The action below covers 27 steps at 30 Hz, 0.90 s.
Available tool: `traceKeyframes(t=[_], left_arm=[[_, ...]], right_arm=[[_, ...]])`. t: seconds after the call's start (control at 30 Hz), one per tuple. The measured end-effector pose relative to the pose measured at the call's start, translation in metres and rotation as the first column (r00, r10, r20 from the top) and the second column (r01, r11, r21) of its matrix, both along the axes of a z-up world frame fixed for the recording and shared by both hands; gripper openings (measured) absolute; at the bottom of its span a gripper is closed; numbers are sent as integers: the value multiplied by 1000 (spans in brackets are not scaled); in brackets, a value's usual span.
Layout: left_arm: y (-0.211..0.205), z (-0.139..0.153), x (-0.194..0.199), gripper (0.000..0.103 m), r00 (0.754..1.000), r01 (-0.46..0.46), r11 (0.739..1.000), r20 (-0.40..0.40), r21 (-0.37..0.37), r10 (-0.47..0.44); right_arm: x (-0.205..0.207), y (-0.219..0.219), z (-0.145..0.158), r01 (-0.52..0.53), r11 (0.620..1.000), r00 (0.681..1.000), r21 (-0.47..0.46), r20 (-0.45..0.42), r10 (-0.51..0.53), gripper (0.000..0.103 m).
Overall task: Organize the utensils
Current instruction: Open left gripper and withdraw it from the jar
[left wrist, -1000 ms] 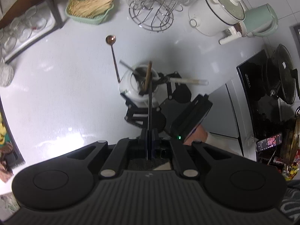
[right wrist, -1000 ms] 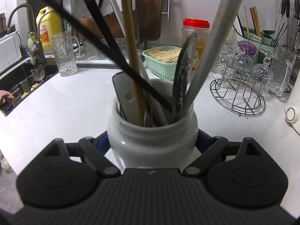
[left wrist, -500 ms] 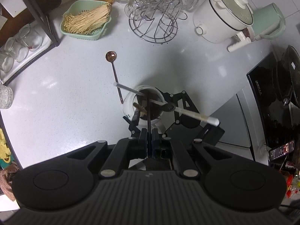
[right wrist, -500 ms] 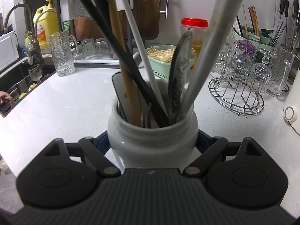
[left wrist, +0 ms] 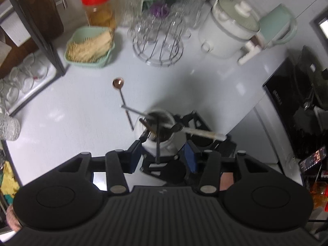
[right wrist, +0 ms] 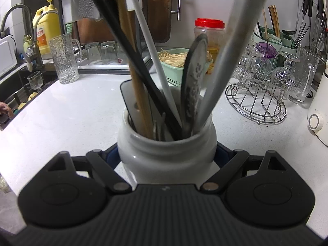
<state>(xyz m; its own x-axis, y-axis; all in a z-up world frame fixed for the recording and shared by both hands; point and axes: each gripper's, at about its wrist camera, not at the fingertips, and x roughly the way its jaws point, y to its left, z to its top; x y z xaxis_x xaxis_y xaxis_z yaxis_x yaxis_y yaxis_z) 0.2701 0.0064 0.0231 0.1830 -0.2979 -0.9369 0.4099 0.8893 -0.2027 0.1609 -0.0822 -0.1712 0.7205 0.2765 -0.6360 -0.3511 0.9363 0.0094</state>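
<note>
While the white ceramic utensil jar [right wrist: 167, 153] stands on the white speckled surface [right wrist: 71, 110], it is clamped on both sides by the right gripper [right wrist: 167, 157], whose blue-padded jaws press against its rounded body. Inside the jar several utensils are seen leaning in different directions: a thin black rod-like handle [right wrist: 131, 61], a wooden handle [right wrist: 137, 86], a slim white handle [right wrist: 155, 65], a thick grey handle [right wrist: 223, 67], a flat black spatula blade [right wrist: 131, 102] and a dark oval blade with pale markings [right wrist: 193, 82].

From the left wrist view the same jar [left wrist: 155, 131] is looked down upon, with the left gripper [left wrist: 162, 160] held above it. Its jaws have just been opening and now stand apart; the thin black handle [left wrist: 157, 141] rises from the jar between them, and no pad is seen pressing on it. A long-handled copper-coloured spoon [left wrist: 120, 90] lies on the surface just beside the jar, its bowl pointing away from it.

Further back, a pale green basket of dry noodles [left wrist: 90, 47], a red-lidded plastic jar [left wrist: 98, 10], a wire rack of glasses [left wrist: 157, 41] and a white rice cooker [left wrist: 227, 30] are set along the surface. This view is blurred.
</note>
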Motion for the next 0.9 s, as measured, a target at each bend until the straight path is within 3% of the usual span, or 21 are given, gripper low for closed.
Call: traceKeyframes(t=[0.23, 0.4, 0.6, 0.7, 0.9], left_arm=[[19, 13, -29, 57, 988, -55, 993, 136, -100, 68], [37, 18, -48, 69, 971, -94, 985, 206, -147, 123], [65, 19, -65, 88, 936, -132, 977, 302, -168, 179], [82, 17, -73, 95, 907, -182, 969, 352, -169, 232], [106, 0, -81, 101, 863, -239, 961, 423, -138, 276]], right_arm=[[1, 2, 0, 28, 1000, 1000, 0, -7, -28, 91], [2, 3, 1, 43, 999, 999, -3, -15, -43, 91], [4, 4, 1, 64, 998, 998, -11, -26, -64, 91], [6, 1, 2, 90, 996, 995, -13, -32, -91, 91], [10, -8, 2, 165, 986, 986, -16, -35, -166, 91]])
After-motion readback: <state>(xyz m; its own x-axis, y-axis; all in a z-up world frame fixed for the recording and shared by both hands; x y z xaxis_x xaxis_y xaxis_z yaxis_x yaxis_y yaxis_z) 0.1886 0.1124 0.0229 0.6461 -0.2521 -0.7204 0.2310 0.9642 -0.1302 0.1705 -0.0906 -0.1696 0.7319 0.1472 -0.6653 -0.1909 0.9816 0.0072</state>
